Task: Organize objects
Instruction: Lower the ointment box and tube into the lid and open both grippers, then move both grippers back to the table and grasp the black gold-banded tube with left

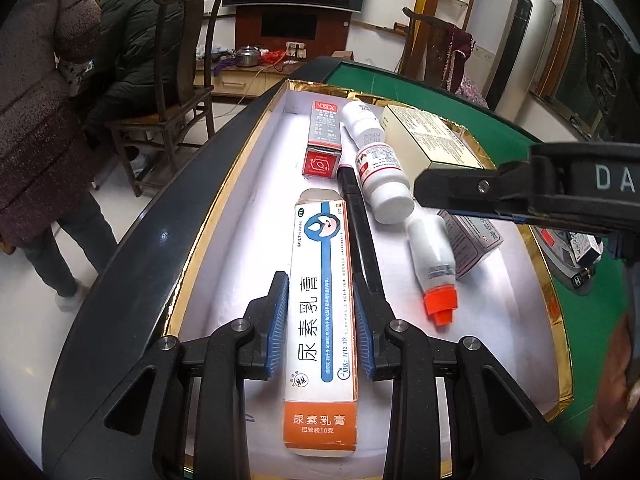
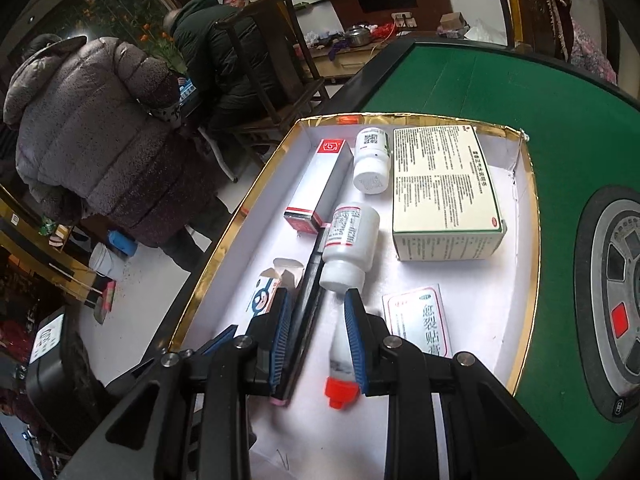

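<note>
The left gripper [image 1: 320, 320] clasps the orange-and-white ointment box [image 1: 322, 320] low in the frame, inside the gold-rimmed tray [image 1: 224, 184]. The right gripper [image 2: 318, 340], at its narrowest, straddles a black stick [image 2: 306, 312] at centre-bottom beside the orange-capped bottle [image 2: 340, 364].

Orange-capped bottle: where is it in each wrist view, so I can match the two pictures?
Left wrist: the orange-capped bottle lies right of centre on the tray's white floor, cap toward the camera.
Right wrist: the same bottle sits low at centre, just left of the right finger.
Shared landmark: the big cream box at the tray's far right.
</note>
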Tool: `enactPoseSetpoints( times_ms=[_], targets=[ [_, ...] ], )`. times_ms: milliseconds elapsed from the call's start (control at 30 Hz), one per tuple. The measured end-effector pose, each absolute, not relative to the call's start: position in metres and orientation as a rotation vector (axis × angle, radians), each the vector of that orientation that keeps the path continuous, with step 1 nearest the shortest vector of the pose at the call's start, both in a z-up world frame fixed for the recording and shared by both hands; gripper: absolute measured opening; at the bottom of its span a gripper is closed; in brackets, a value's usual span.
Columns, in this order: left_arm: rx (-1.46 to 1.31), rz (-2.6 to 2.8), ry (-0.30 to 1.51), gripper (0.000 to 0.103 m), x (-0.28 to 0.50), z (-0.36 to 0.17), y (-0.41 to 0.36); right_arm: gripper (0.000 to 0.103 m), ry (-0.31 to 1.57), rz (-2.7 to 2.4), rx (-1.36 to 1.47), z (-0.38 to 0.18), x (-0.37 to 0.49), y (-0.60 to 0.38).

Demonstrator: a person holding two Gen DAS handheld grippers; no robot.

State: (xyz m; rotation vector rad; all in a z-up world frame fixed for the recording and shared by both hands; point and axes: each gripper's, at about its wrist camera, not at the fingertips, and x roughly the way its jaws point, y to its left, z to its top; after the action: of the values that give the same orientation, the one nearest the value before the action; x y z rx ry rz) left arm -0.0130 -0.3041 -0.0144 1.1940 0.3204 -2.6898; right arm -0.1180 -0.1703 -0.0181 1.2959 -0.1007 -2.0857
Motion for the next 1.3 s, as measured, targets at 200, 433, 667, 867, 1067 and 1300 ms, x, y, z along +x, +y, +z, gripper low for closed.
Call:
enactPoseSetpoints(
  times_ms=[200,433,667,867,1067,1300],
  targets=[
    [1.155,-2.667,0.3,0.031,-0.011,-0.014,-0.303,0.043,-0.122,-2.079,1.3,-0.019,-0.111,-0.16],
    [1.04,-2.635,0.239,0.051,0.0,-0.002,-0.298,0.056,-0.18,-2.062,1.29,-0.02,-0.097,-0.136],
    [0.944,-2.655,0.256,0.061,0.012,0.012,-0.297,0.061,-0.235,-2.05,1.264,-0.015,-0.081,-0.112],
    [0.954,-2.657,0.204,0.061,0.016,0.016,-0.284,0.067,-0.262,-2.044,1.241,-0.01,-0.07,-0.094],
    [0.962,-2.666,0.151,0.061,0.021,0.02,-0.268,0.07,-0.301,-2.032,1.22,-0.006,-0.062,-0.071],
    [0.963,-2.764,0.067,0.061,0.035,0.034,-0.235,0.071,-0.312,-2.104,1.182,-0.006,-0.053,0.01]
  ],
)
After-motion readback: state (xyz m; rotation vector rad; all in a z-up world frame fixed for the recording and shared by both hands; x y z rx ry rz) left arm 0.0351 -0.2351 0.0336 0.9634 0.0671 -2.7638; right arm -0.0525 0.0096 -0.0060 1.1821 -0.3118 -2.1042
